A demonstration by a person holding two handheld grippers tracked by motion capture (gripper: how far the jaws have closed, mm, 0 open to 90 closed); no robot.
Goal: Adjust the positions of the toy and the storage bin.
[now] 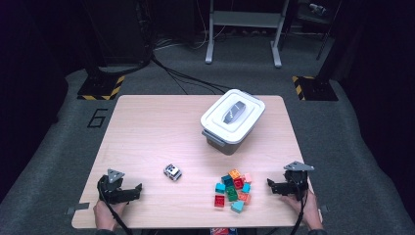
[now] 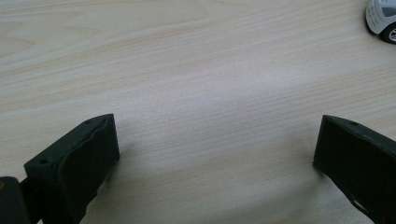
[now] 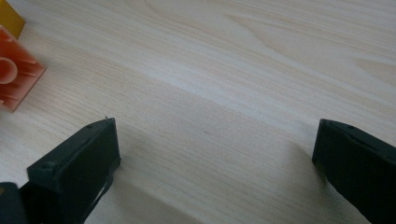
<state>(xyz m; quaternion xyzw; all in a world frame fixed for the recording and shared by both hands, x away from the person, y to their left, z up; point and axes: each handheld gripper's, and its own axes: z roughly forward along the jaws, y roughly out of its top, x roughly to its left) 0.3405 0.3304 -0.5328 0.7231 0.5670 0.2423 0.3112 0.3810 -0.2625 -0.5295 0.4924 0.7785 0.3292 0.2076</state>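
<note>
- The left gripper (image 1: 138, 188) is held low at 7 o'clock, fingers (image 2: 74, 163) spread wide apart.
- The right gripper (image 1: 269, 183) is held low at 5 o'clock, fingers (image 3: 77, 163) likewise parted, nothing gripped.

Matt pale wood-grain table (image 1: 147, 127); glossy plastic bricks (image 1: 234, 190); smooth plastic box (image 1: 232, 120).

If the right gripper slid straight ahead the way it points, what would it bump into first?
Probably the pile of toy blocks. The right gripper points toward it with jaws open, and bare table lies between, though its exact line is hard to judge.
</note>
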